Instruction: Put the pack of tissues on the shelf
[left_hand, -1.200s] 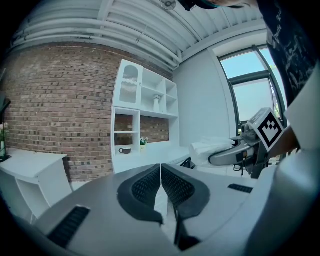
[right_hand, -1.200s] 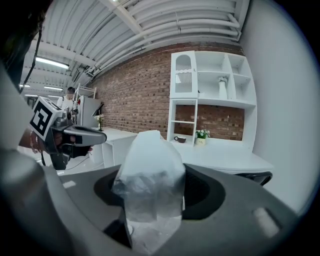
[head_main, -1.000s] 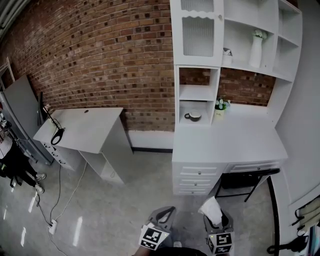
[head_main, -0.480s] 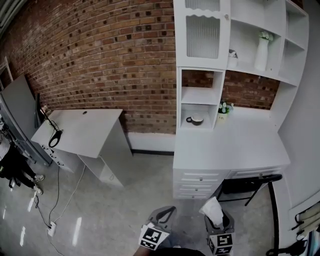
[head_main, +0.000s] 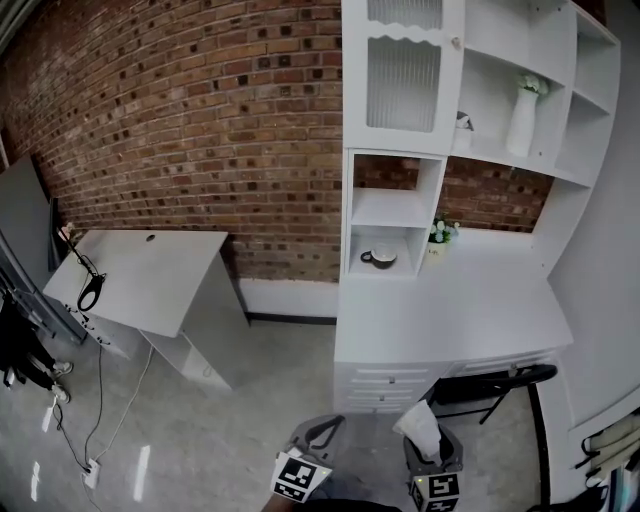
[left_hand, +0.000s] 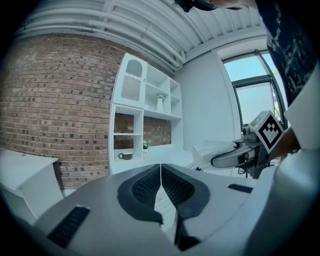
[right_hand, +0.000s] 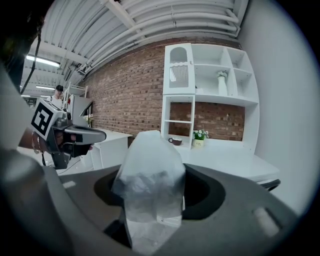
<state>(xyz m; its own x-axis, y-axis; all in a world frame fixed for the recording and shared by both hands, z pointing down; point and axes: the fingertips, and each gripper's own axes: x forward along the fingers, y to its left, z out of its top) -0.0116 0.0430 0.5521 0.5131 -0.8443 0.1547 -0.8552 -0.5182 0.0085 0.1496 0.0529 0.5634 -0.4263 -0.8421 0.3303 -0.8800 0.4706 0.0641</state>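
Observation:
A pack of tissues (right_hand: 150, 185) in clear wrap stands upright between the jaws of my right gripper (right_hand: 152, 200), which is shut on it. In the head view the tissue pack (head_main: 420, 428) pokes up from the right gripper (head_main: 432, 458) at the bottom edge, short of the white desk (head_main: 450, 300). My left gripper (left_hand: 161, 172) is shut and holds nothing; it shows as the left gripper (head_main: 315, 440) low in the head view. The white shelf unit (head_main: 460, 110) rises over the desk against the brick wall.
A cup (head_main: 378, 258) sits in the lower cubby and a small flower pot (head_main: 437, 238) beside it on the desk. A white vase (head_main: 522, 120) stands on an upper shelf. A black chair (head_main: 490, 385) is tucked under the desk. A tilted white table (head_main: 140, 275) stands left.
The view has shifted: the desk and shelf unit sit a little nearer and further left in the frame. Both grippers keep their places at the bottom edge, the tissues still in the right one.

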